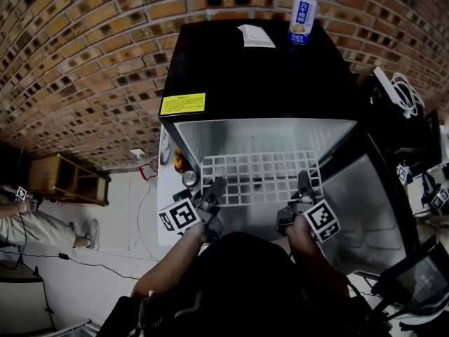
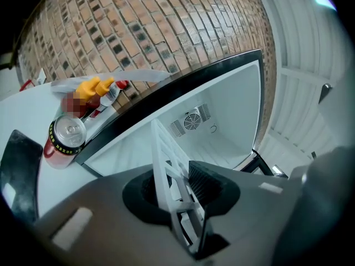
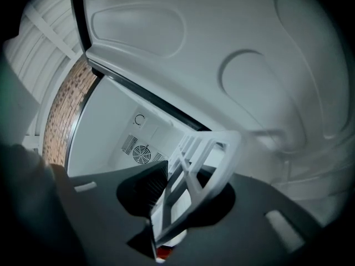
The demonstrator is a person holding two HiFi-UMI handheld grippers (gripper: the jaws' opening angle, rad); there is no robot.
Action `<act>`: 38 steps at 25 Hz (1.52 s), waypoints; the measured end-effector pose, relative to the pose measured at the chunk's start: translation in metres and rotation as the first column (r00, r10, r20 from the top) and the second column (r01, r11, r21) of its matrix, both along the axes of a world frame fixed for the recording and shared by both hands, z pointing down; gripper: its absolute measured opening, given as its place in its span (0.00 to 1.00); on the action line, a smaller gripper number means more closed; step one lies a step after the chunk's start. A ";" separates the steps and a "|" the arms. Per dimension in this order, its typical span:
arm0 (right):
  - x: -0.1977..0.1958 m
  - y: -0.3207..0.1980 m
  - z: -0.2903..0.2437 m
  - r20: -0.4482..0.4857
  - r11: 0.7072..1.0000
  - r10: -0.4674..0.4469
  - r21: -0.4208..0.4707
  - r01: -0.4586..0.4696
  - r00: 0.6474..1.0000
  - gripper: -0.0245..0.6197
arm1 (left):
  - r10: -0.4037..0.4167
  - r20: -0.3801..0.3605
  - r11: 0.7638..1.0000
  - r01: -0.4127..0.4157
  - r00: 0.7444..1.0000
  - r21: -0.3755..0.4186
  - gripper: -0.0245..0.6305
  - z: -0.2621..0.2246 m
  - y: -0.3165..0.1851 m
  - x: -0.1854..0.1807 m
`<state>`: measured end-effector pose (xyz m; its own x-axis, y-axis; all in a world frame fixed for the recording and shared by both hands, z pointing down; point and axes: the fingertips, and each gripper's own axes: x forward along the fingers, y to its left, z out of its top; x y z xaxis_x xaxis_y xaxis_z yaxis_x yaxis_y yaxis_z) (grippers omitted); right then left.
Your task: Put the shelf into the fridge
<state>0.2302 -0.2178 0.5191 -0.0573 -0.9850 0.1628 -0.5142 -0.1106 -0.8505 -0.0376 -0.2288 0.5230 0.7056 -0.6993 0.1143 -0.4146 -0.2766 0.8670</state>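
White grid shelf (image 1: pixel 259 177) lay partway inside the open fridge (image 1: pixel 231 69), roughly level. The left gripper (image 1: pixel 215 187) and right gripper (image 1: pixel 304 182) each pinched its near edge.

Head view: overhead, steeply down on black box-shaped fridge (image 1: pixel 252 69).
Gripper views: close, roughly level, facing its white cavity (image 2: pixel 227 132).
Shared: white plastic lattice shelf (image 1: pixel 261 177).

A brown-and-tan brick wall (image 1: pixel 84 41) runs behind and off to the left; the floor (image 1: pixel 119 209) is pale and plain; a low wooden cabinet (image 1: pixel 66 177) stands against the bricks; a black cable (image 1: pixel 62 256) trails across the floor.
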 end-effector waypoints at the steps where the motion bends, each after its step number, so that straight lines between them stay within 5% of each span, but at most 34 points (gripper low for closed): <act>1: 0.000 0.000 0.000 0.000 1.000 0.000 0.000 0.000 1.000 0.21 | -0.004 -0.002 1.000 0.004 1.000 0.002 0.18 0.001 0.000 0.000; 14: 0.000 -0.008 0.001 -0.004 1.000 0.015 -0.010 -0.015 1.000 0.21 | -0.193 0.041 0.980 0.195 0.980 -0.030 0.24 0.003 -0.019 -0.016; 22: -0.001 -0.007 0.000 0.006 1.000 0.020 -0.018 -0.020 1.000 0.21 | -0.312 -0.067 0.944 0.301 0.948 -0.132 0.25 0.006 -0.013 -0.019; 38: -0.001 -0.029 0.002 0.029 0.999 0.040 -0.020 -0.039 0.999 0.20 | -0.309 -0.020 0.946 0.306 0.951 -0.105 0.27 0.008 -0.038 -0.020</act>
